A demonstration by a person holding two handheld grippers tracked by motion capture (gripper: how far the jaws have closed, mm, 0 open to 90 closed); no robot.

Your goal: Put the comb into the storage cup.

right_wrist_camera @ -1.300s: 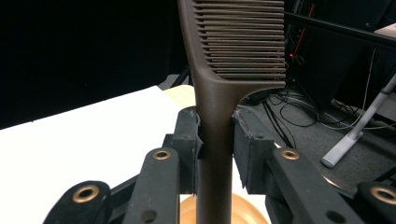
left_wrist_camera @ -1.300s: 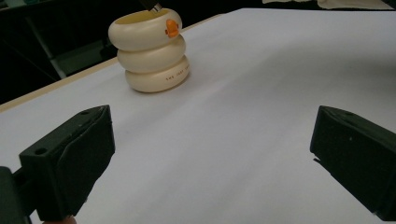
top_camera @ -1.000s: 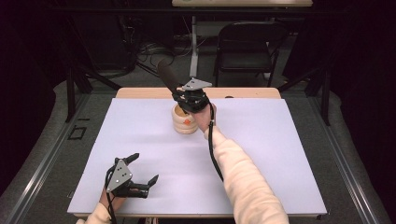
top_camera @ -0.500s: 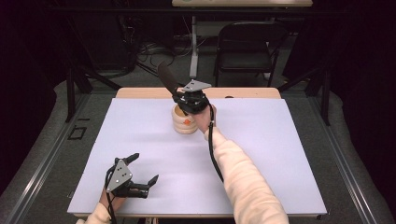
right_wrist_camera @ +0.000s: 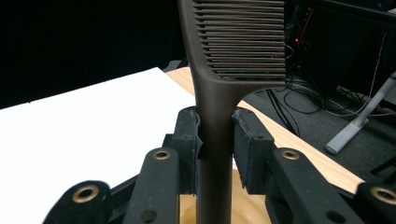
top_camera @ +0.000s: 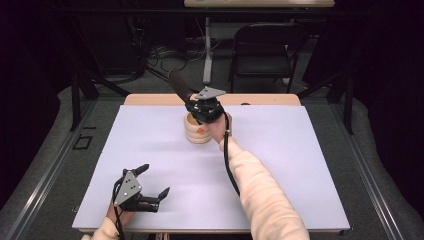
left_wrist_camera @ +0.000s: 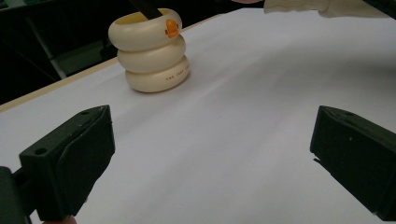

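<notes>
nearest the person, the left gripper [top_camera: 150, 187] rests low over the front left part of the white sheet-covered table [top_camera: 300, 165], its two black jaws spread wide with only bare white surface between them; in the left gripper view they stand at the far left and far right edges. a pale sleeve cuff [top_camera: 105, 231] shows just behind it at the table's front edge.

further in, a cream-sleeved right forearm [top_camera: 260, 190] reaches diagonally up the table, with a black cable [top_camera: 229, 165] trailing along it.

toward the back middle of the sheet stands a cream-coloured holder shaped like three stacked rings [top_camera: 197, 131], upright, with a small orange mark [left_wrist_camera: 172, 28] on its top ring and small lettering on its bottom ring.

the right gripper [top_camera: 204, 109] hangs right above this holder, its jaws closed on the handle of a dark brown plastic comb [right_wrist_camera: 233, 42]. in the right gripper view the handle runs down between the two pads [right_wrist_camera: 189, 140] into the holder's yellowish opening, while the toothed part rises above. in the high view the comb leans up and to the left.

beyond the table are a dark folding chair [top_camera: 260, 47] and cables on the floor [top_camera: 155, 55].
</notes>
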